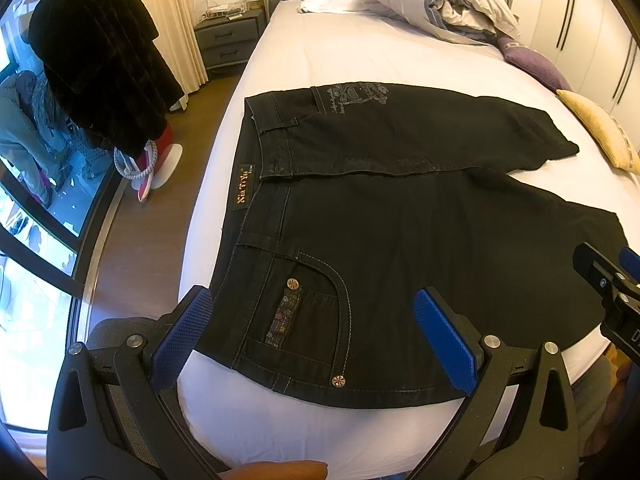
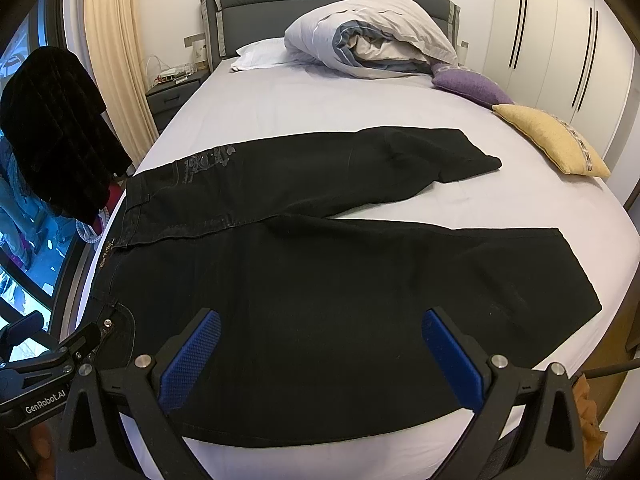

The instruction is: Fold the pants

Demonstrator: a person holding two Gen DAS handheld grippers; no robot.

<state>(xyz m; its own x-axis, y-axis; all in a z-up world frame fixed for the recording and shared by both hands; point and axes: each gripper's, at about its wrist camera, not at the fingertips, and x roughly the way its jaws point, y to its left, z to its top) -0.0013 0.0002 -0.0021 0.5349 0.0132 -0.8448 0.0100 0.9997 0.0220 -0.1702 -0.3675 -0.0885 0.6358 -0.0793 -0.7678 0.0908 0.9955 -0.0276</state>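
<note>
The black pants (image 2: 320, 280) lie spread flat across the foot half of the bed (image 2: 320, 112), waistband toward nine o'clock at the bed's left edge and the two legs running toward three o'clock. The legs part in a narrow V: the far one ends at a cuff (image 2: 480, 162) about two o'clock, the near one at a wider hem (image 2: 576, 272) close to the right edge. A wedge of bare sheet shows between them. The near side of the pants runs along the foot edge of the mattress at six o'clock, with a thin strip of sheet left below it. In the left wrist view a front pocket (image 1: 312, 320) with rivets sits at the near corner, and a brand patch (image 1: 242, 188) marks the waistband.

The left gripper (image 1: 316, 336) hovers over that pocket corner, its blue-padded jaws wide apart with nothing between them. The right gripper (image 2: 320, 360) hangs above the near leg, jaws likewise spread and holding nothing.

Beyond the pants, the head half of the sheet is open up to a rolled duvet (image 2: 376, 36) and a white pillow (image 2: 260, 54) at twelve o'clock. A purple cushion (image 2: 472, 84) and a yellow cushion (image 2: 552, 140) sit along the right edge near one to two o'clock, well apart from the cuff. At nine o'clock, off the bed, a dark garment (image 2: 60, 128) hangs by the window.
</note>
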